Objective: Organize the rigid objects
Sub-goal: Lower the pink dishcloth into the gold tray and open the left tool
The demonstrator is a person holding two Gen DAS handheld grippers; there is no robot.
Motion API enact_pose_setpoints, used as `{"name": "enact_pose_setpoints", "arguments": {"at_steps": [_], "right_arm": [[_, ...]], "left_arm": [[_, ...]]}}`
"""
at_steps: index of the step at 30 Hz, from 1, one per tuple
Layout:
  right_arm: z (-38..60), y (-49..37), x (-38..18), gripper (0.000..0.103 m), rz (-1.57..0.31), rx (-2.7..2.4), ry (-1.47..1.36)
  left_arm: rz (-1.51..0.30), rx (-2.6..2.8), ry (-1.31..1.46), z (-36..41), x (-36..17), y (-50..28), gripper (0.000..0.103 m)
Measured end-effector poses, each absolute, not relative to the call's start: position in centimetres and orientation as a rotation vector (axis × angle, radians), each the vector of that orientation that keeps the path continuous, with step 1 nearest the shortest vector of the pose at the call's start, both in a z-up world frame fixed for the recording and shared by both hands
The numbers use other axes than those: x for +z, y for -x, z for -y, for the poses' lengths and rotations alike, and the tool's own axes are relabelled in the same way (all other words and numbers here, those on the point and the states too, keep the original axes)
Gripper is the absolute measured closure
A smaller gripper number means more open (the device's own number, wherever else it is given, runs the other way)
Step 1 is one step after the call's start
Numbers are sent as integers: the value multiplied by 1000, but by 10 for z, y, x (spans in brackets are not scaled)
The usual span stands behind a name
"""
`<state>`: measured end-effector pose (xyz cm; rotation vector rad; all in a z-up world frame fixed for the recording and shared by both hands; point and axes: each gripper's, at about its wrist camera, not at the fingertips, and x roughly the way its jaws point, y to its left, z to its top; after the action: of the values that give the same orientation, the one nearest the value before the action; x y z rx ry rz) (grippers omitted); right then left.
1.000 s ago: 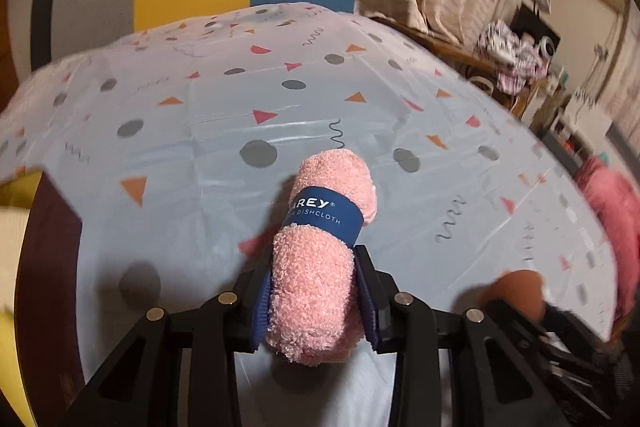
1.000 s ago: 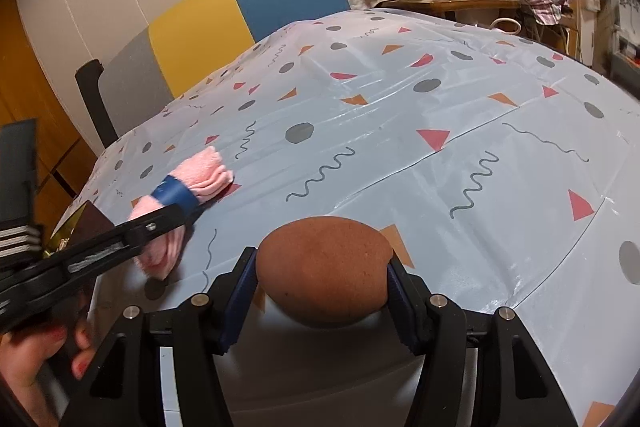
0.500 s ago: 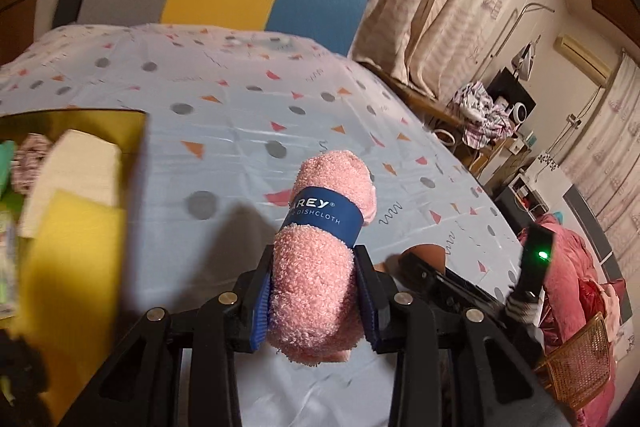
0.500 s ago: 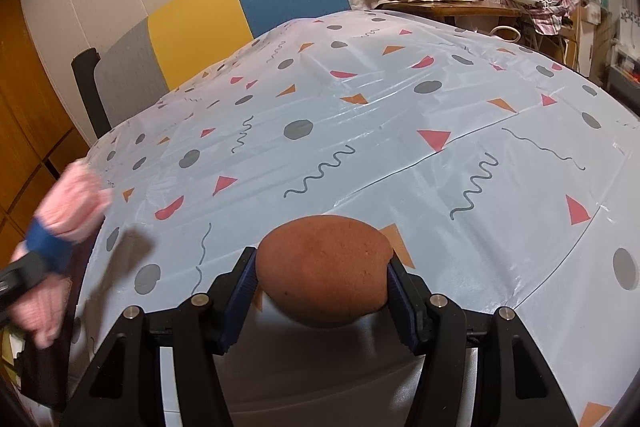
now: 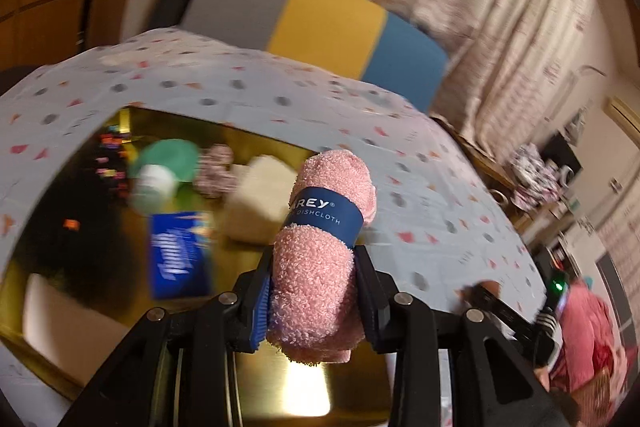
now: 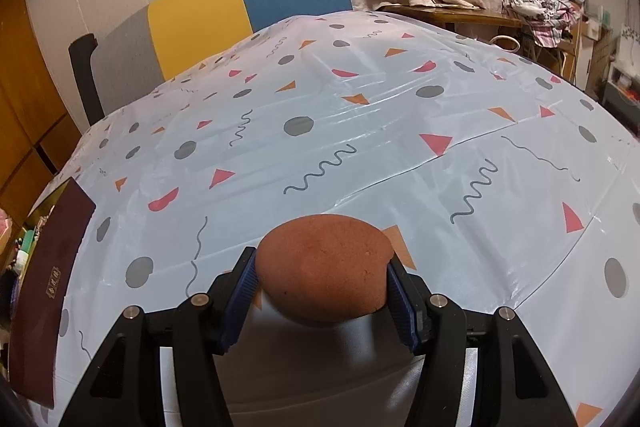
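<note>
My left gripper (image 5: pixel 314 301) is shut on a rolled pink dishcloth (image 5: pixel 324 243) with a blue paper band, held in the air above a gold-lined box (image 5: pixel 280 379). The box holds a blue packet (image 5: pixel 180 259), a cream sponge block (image 5: pixel 260 199), a green and white item (image 5: pixel 160 175) and a speckled item (image 5: pixel 216 171). My right gripper (image 6: pixel 322 301) is shut on a round brown bun-shaped object (image 6: pixel 324 267), low over the patterned tablecloth (image 6: pixel 360 131).
The box's dark red outer wall (image 6: pixel 48 291) shows at the left edge of the right wrist view. A grey, yellow and blue chair back (image 6: pixel 240 3) stands behind the table. The right hand and its gripper (image 5: pixel 520 323) show at the right of the left wrist view.
My left gripper has lifted and swung left with the dishcloth, from over the tablecloth to over the open box. My right gripper has held still with the brown object.
</note>
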<state>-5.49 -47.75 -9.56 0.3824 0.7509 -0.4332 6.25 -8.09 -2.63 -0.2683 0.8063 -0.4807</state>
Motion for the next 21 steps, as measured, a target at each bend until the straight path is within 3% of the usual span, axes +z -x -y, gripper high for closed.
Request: {"name": "enact_pose_setpoints", "arguments": {"at_steps": [9,15,21], "right_arm": [[475,54,-96,42,-762,-440,-362],[474,53,-95,42,-766,-445,-349],[471,52,-94,42,-774,-447,-333]], "left_arm": [[-897,-338,360,55,-48,-125,65],[-885,-334,389,53,-42,-138,34],[-838,-409,309,46,-28,-103,33]]}}
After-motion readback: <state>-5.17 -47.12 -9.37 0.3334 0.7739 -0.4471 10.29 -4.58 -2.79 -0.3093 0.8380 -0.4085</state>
